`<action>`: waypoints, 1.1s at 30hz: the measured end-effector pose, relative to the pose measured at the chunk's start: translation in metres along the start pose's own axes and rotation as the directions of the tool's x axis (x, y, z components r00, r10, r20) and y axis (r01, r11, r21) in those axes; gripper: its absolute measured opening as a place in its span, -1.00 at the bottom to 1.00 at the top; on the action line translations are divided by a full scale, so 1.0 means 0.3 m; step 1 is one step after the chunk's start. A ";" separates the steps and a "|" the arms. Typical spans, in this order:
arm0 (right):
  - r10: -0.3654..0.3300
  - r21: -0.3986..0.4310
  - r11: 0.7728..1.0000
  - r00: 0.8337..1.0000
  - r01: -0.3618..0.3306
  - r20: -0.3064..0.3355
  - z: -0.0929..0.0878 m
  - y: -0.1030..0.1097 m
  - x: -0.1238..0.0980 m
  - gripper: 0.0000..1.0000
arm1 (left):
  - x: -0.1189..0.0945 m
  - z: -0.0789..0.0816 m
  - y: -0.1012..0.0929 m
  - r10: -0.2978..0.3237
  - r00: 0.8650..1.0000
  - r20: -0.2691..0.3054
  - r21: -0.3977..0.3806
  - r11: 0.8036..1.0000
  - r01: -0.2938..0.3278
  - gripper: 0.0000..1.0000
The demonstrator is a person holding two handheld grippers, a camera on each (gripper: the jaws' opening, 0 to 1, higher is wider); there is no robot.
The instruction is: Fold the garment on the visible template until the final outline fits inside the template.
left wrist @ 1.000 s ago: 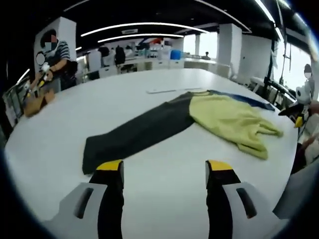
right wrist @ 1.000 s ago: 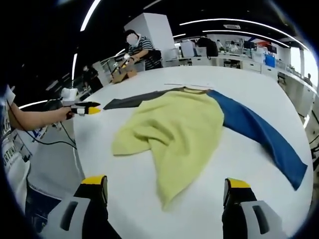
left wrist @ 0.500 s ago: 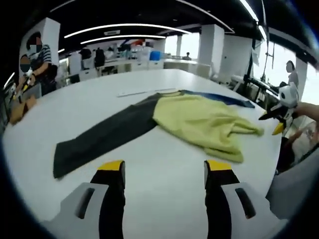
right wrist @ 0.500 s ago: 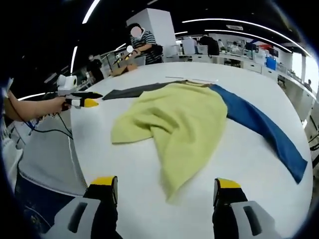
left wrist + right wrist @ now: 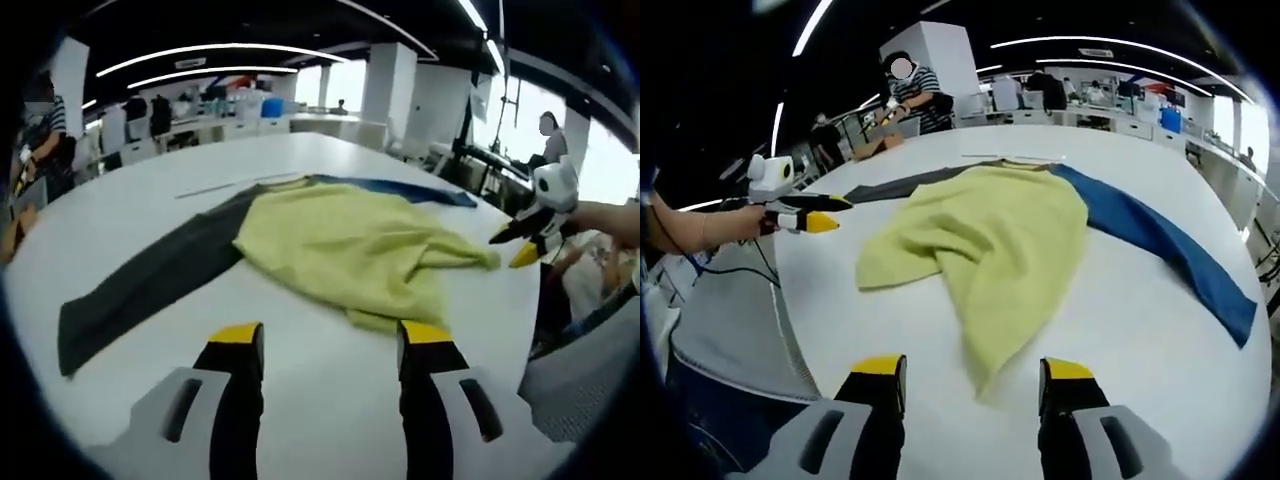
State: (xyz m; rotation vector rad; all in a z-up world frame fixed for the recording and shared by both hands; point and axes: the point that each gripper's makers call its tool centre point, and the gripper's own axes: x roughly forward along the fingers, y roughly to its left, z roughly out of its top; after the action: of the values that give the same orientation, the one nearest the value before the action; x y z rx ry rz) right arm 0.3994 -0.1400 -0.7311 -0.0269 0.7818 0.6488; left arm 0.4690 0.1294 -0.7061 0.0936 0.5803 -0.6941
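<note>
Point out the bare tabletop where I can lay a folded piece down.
Bare table lies between the yellow body and the blue sleeve, and in front of the dark sleeve near the left tool. The centre, under the bunched yellow cloth, is crowded.

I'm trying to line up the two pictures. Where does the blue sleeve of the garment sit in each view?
Left gripper view: the blue sleeve is a thin strip behind the yellow body, upper middle.
Right gripper view: it runs from the yellow body toward the right edge.
Shared landmark: the dark grey sleeve on the opposite side.
</note>
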 end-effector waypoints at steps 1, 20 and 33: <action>-0.002 0.004 1.000 1.000 0.002 0.001 -0.002 -0.001 0.000 -0.08 | 0.011 0.002 -0.016 -0.014 1.000 -0.004 0.006 1.000 0.014 -0.07; -0.019 0.066 0.998 1.000 0.018 0.013 -0.022 -0.008 0.011 -0.62 | 0.143 -0.047 -0.064 -0.063 0.995 -0.083 0.001 0.998 0.063 -0.44; -0.037 0.126 0.991 0.999 0.033 0.027 -0.023 -0.023 0.027 -0.94 | 0.188 -0.073 -0.079 -0.095 0.989 -0.115 -0.018 0.995 0.094 -0.75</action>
State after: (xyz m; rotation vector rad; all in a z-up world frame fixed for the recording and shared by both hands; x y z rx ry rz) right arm 0.4029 -0.1429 -0.7428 0.0836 0.7910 0.5643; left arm 0.4786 0.0845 -0.7520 0.0957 0.7041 -0.7806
